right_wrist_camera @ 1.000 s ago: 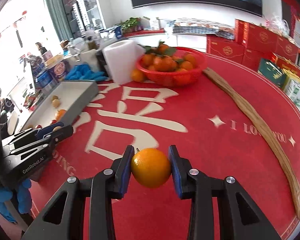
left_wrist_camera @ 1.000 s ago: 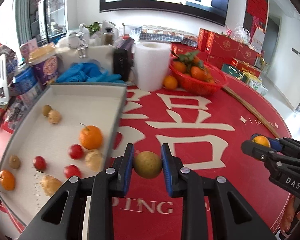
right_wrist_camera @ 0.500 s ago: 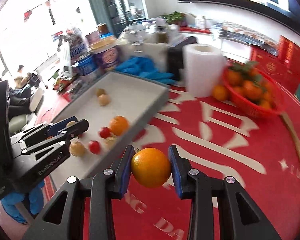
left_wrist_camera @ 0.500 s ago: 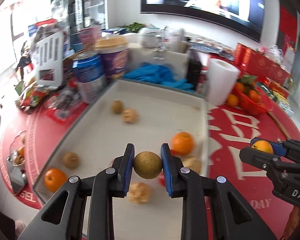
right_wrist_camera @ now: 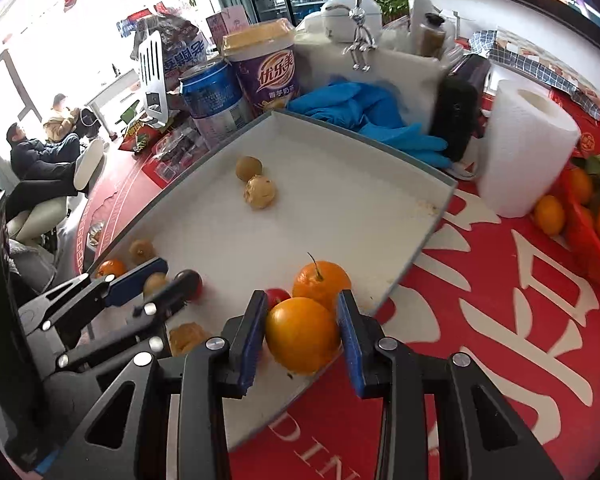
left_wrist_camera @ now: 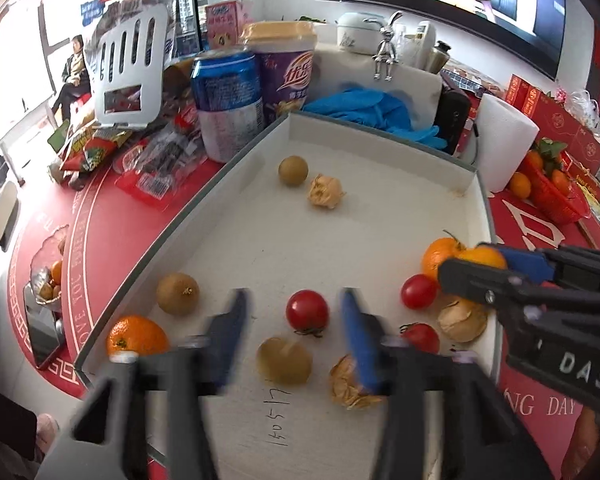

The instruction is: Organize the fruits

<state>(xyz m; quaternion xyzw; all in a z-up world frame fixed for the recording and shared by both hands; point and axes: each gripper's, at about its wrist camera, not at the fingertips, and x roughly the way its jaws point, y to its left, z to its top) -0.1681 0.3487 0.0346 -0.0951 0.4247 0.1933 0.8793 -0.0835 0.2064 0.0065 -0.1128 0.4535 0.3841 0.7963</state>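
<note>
The left hand-held gripper (left_wrist_camera: 294, 322) is hanging over the near end of the white tray (left_wrist_camera: 400, 256) with its jaws spread wide and blurred, nothing between them. A brown round fruit (left_wrist_camera: 285, 361) is lying on the tray floor just below that gap, near a cherry tomato (left_wrist_camera: 307, 311) and a papery husked fruit (left_wrist_camera: 350, 384). The right hand-held gripper (right_wrist_camera: 302, 338) is squeezing an orange (right_wrist_camera: 302, 340) between its blue pads, holding it over the tray's right edge, just in front of a stemmed orange (right_wrist_camera: 321, 282) sitting inside the tray. Another brown fruit (left_wrist_camera: 293, 170) and a husked one (left_wrist_camera: 326, 191) are lying at the far end of the tray. The tray is sitting on the red surface (right_wrist_camera: 500, 320), with a paper towel roll (right_wrist_camera: 524, 160) and a red basket of oranges (right_wrist_camera: 592, 216) standing beyond it to the right
</note>
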